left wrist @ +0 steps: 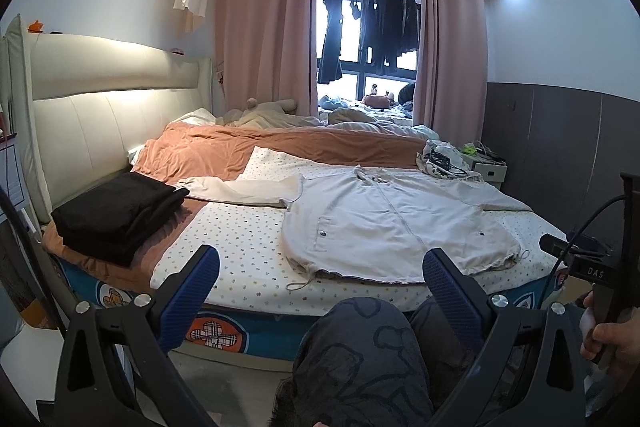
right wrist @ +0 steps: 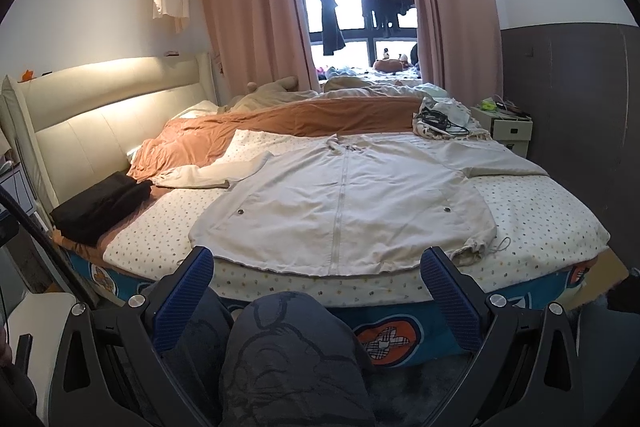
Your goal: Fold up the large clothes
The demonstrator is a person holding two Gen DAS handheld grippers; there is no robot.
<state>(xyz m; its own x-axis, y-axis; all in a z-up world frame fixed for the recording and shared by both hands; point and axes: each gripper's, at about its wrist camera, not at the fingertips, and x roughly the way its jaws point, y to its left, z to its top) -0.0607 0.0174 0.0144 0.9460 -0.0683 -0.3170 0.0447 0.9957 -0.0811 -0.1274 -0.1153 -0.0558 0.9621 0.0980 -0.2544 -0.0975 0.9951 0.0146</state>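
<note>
Bed (right wrist: 552, 227) fills both views, its spotted sheet spread across the near half and an orange blanket (right wrist: 304, 119) rumpled along the far half against the cream headboard (left wrist: 104, 115). Laid out flat on that sheet, front up and zipped, is the big beige jacket (right wrist: 344, 195), hem toward the near edge of the mattress, collar pointing away, one sleeve stretched out to the headboard side and the other out to the opposite side. Over on the near corner by the headboard sits a folded black garment (left wrist: 120, 215), well apart from the jacket's body, with the sleeve cuff reaching just beside it. Down low, the person's knees in dark patterned trousers (right wrist: 292, 355) press up near the mattress edge. Left gripper (left wrist: 320, 287) hangs short of the bed, blue pads spread wide, nothing between them. Right gripper (right wrist: 316, 283) matches it, wide apart and empty, hovering just off the jacket's hem. At the edge of the left view, a hand (left wrist: 616, 339) grips the other tool's handle. Small one last: a tangle of black cables (right wrist: 438, 121) on cloth near the jacket's far shoulder.
</note>
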